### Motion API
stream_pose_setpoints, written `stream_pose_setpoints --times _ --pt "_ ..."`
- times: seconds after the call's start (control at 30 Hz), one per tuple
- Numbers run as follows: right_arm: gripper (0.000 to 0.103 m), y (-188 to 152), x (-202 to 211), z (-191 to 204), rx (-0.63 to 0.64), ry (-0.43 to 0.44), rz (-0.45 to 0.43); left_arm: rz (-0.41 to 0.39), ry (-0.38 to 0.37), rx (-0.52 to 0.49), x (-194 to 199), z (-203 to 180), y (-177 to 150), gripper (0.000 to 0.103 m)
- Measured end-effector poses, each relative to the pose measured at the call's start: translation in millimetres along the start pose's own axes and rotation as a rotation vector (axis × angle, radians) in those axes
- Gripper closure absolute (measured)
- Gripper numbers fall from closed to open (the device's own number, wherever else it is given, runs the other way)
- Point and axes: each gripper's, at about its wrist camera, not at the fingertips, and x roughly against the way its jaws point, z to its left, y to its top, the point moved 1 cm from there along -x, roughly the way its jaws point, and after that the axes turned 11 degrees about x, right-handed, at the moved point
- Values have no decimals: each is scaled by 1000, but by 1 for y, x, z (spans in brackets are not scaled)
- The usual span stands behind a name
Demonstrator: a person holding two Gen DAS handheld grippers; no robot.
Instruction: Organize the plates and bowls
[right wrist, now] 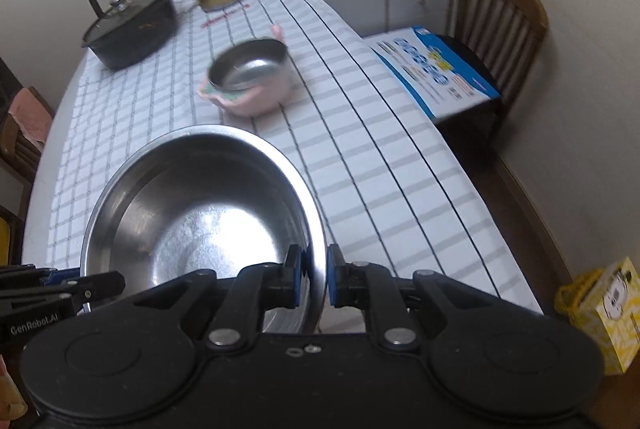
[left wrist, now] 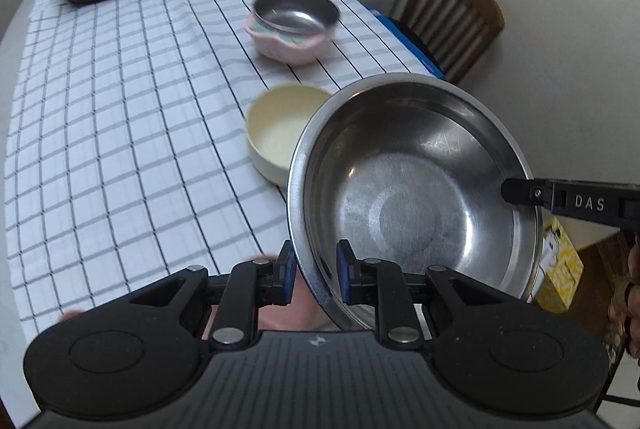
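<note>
Setting: white checked tablecloth (left wrist: 120,109) over a long table, with a wooden slatted chair (left wrist: 452,17) and a grey cabinet beyond.
Held item: I have the large round stainless steel bowl (left wrist: 408,197) lifted and tilted above the table's near edge, just beside the cream round bowl (left wrist: 276,133).
Left gripper (left wrist: 316,273): nearly closed, its 2 blue pads pinching the bowl's near rim.
Right gripper (right wrist: 316,277): likewise narrowed onto the opposite rim, wall between the pads.
Other bowls: 1 small steel bowl (right wrist: 248,69) sits nested in a pink ceramic bowl (right wrist: 256,99) further along.
Handling: I judge it light and stiff, but polished metal is slippery; thin rim grips could pivot.
Grip advice: I'd keep both rim holds opposed and level it.
</note>
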Motion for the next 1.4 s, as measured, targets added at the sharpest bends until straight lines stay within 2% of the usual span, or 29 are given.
stream_pose_setpoints --times 0.2,0.5,0.8,1.3,1.4 --pt "90 -38 -8 -22 -26 -16 51 94 0 -56 -32 -18 -37 83" --pt "89 -74 -31 -47 -66 -28 114 147 12 -93 -69 -32 -63 83" --pt "89 -84 -48 -55 -81 -24 150 176 34 -103 -89 -37 -68 83" --pt "87 -88 -55 -58 -102 -27 159 158 27 -138 -86 -41 -68 82" --pt "84 -87 -53 -58 -99 -29 150 143 32 -161 -83 -43 -69 82"
